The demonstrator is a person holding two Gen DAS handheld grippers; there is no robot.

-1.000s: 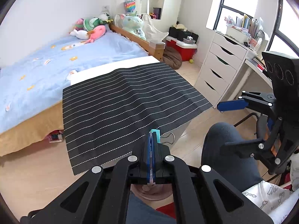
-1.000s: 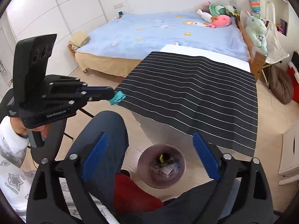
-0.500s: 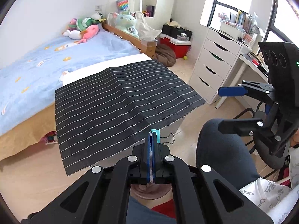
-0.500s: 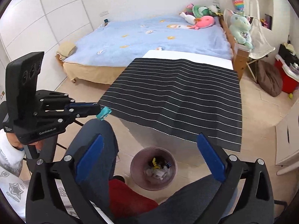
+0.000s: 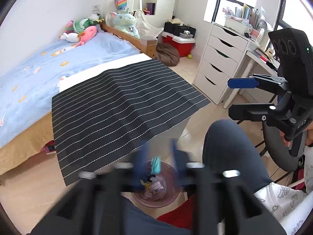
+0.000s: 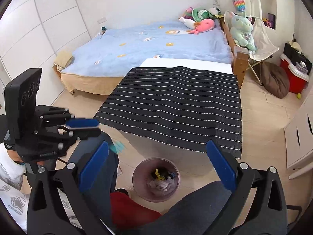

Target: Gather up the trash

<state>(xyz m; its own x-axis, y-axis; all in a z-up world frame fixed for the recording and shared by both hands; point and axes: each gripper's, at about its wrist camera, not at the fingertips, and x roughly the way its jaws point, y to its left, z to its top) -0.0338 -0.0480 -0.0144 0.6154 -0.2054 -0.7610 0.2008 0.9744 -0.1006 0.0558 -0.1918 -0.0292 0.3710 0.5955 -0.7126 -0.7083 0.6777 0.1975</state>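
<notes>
Teal scrap (image 5: 156, 164) released (earlier pinched), falling over bin (image 5: 172, 195); left hand-held gripper (image 5: 158, 156) opening; right hand-held gripper (image 6: 156, 163) spread.

black mat (image 6: 176, 105) with white dashed stripes, pale blue bedspread (image 6: 156, 45), translucent purple bin (image 6: 156, 180), teal scrap (image 5: 156, 163)

Left tool (image 6: 82, 127) — matte black frame of angular links, silver screw heads at the joints, flat blue pads on the fingers (image 6: 82, 122). A black box-shaped camera housing with three round lenses sits on top; small white lettering on the lower body, too small to read.

Right tool (image 5: 242, 96) — same black frame, silver screws, blue pads. Its housing shows three round lenses and a small green light; pale letters on the grip.

Person — dark blue-grey trousers (image 5: 232, 148), white top (image 5: 281, 197) printed with grey star and doodle motifs, red footwear (image 6: 129, 209).
</notes>
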